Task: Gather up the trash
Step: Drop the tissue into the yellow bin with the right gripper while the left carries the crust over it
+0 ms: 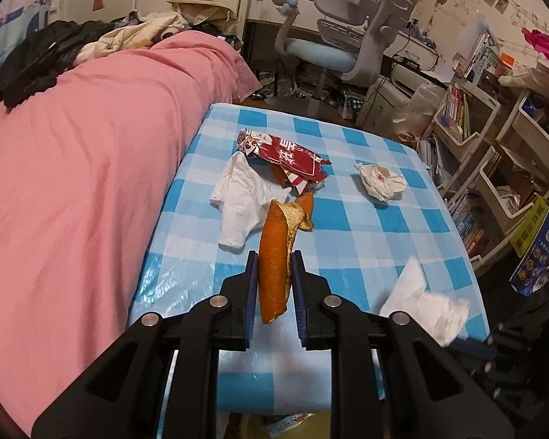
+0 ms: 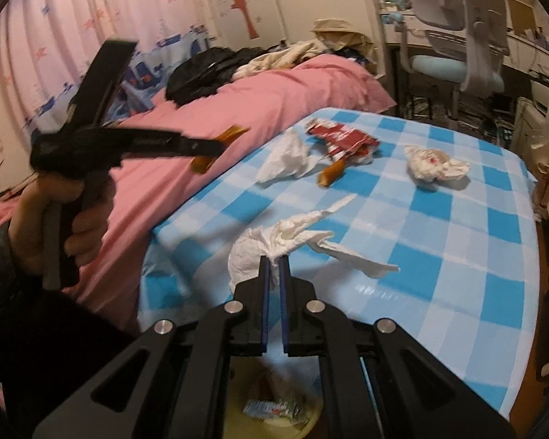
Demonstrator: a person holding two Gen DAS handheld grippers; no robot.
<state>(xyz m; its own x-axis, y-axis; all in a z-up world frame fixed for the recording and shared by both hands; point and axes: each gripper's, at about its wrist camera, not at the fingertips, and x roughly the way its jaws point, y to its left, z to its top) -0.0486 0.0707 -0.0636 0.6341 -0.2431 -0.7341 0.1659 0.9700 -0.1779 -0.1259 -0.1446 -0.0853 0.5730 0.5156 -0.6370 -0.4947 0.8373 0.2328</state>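
Below the near edge of the table, between the arms of the right gripper (image 2: pixel 273 260), a yellowish bin (image 2: pixel 311 415) sits on the floor with a small printed packet (image 2: pixel 271 410) lying in it; the left wrist view catches only a sliver of that bin (image 1: pixel 311 420) under its own gripper. The table (image 1: pixel 366 226) wears a blue-and-white checked plastic cloth and stands right against a bed (image 1: pixel 73 168) covered in pink, with dark and pale clothes heaped at the far end. On the cloth lie a torn red snack wrapper (image 1: pixel 292 159), a flat white tissue (image 1: pixel 239 201) touching it, a crumpled tissue with a red mark (image 1: pixel 380 182) well apart to the right, and a piece of orange peel (image 2: pixel 331 172) poking out from under the wrapper. The left gripper (image 1: pixel 274 256) is clamped on a long strip of orange peel (image 1: pixel 274 252), held upright above the cloth; from the right wrist view the same gripper (image 2: pixel 216 148) appears blurred over the bed edge, gripped by a hand (image 2: pixel 55 219) in a dark sleeve. The right gripper is shut tight on a twisted white tissue (image 2: pixel 274 245), whose loose ends trail over the cloth. Only the left view shows the bookshelves (image 1: pixel 494 153) crowding the right side, while only the right view shows the pale curtain (image 2: pixel 55 36). A grey-and-blue desk chair (image 1: pixel 347 36) stands beyond the table.
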